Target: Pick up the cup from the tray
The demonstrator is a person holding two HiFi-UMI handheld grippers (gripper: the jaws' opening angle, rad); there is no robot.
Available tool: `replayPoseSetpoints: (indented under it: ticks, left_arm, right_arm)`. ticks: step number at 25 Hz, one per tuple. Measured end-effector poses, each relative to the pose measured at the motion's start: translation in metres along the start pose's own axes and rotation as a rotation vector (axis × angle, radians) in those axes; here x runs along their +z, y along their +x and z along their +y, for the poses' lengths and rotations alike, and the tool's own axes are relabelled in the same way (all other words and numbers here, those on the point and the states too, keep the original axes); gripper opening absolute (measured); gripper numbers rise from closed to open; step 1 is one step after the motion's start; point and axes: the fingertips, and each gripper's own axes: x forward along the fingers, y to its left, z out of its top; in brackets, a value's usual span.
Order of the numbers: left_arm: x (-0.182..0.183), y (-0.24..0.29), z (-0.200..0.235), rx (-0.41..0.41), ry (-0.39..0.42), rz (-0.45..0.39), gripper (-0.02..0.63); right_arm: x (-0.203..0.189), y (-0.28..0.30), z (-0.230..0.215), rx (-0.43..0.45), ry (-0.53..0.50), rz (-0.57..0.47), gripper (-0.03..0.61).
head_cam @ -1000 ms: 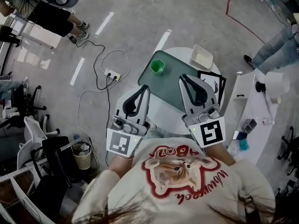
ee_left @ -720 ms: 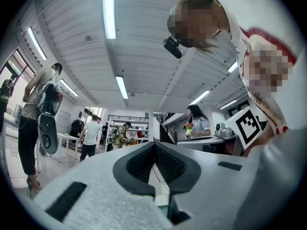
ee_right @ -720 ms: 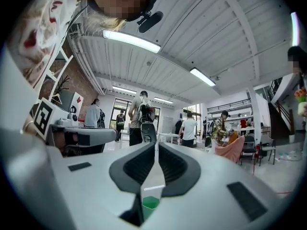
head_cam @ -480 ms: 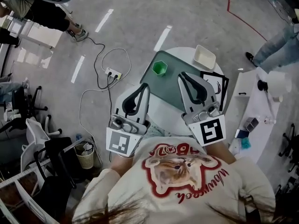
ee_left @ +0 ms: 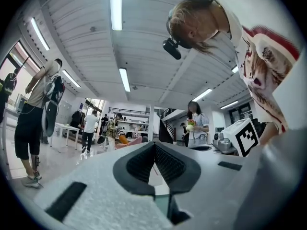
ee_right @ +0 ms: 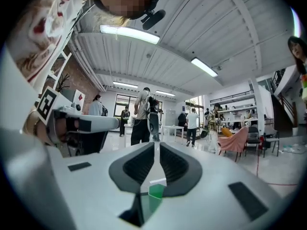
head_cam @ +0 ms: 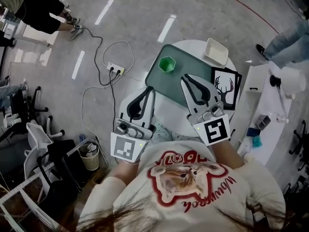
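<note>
A small green cup [head_cam: 166,64] stands upright at the far left of a dark green tray [head_cam: 193,64] on a round white table [head_cam: 170,114]. My right gripper [head_cam: 185,78] reaches over the tray, just near and right of the cup, its jaws shut and empty. In the right gripper view the cup [ee_right: 156,195] shows low through the gap behind the shut right gripper [ee_right: 157,146]. My left gripper [head_cam: 148,90] hovers at the tray's near left edge, shut too, with nothing held. The left gripper [ee_left: 154,145] points out level into the room.
A white rectangular dish [head_cam: 216,51] sits at the table's far right edge, beside the tray. A framed deer picture [head_cam: 227,87] lies right of the tray. A power strip with cables [head_cam: 116,70] is on the floor to the left. People stand around the room.
Both grippers have sunk a little toward the table. The right one has drawn closer to the green cup. Both stay shut.
</note>
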Motion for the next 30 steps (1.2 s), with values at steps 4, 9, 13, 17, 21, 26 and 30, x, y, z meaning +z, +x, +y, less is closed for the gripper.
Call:
replayPoseSetpoints:
  ticks: [4, 9, 13, 17, 21, 26, 30]
  left_arm:
    - [-0.012, -0.002, 0.004, 0.000, -0.020, 0.019, 0.014]
    - [-0.026, -0.006, 0.008, 0.004, -0.040, 0.046, 0.014]
    - [-0.038, -0.006, 0.012, 0.002, -0.055, 0.061, 0.014]
    - [-0.049, -0.006, 0.015, 0.000, -0.074, 0.079, 0.014]
    - [-0.057, -0.008, 0.017, -0.003, -0.086, 0.091, 0.014]
    - [-0.069, -0.016, 0.021, -0.003, -0.100, 0.120, 0.014]
    - [-0.075, -0.022, 0.025, 0.010, -0.110, 0.132, 0.014]
  right_arm:
    - [-0.027, 0.008, 0.007, 0.031, 0.009, 0.034, 0.043]
    - [-0.066, 0.018, 0.012, 0.066, 0.004, 0.092, 0.048]
    - [-0.116, 0.024, 0.018, 0.131, 0.007, 0.217, 0.148]
    - [-0.163, 0.033, 0.016, 0.135, 0.014, 0.307, 0.217]
    - [-0.192, 0.046, 0.014, 0.139, 0.058, 0.375, 0.246]
    - [-0.218, 0.062, 0.013, 0.138, 0.111, 0.442, 0.285]
    - [-0.235, 0.070, 0.008, 0.115, 0.146, 0.478, 0.302]
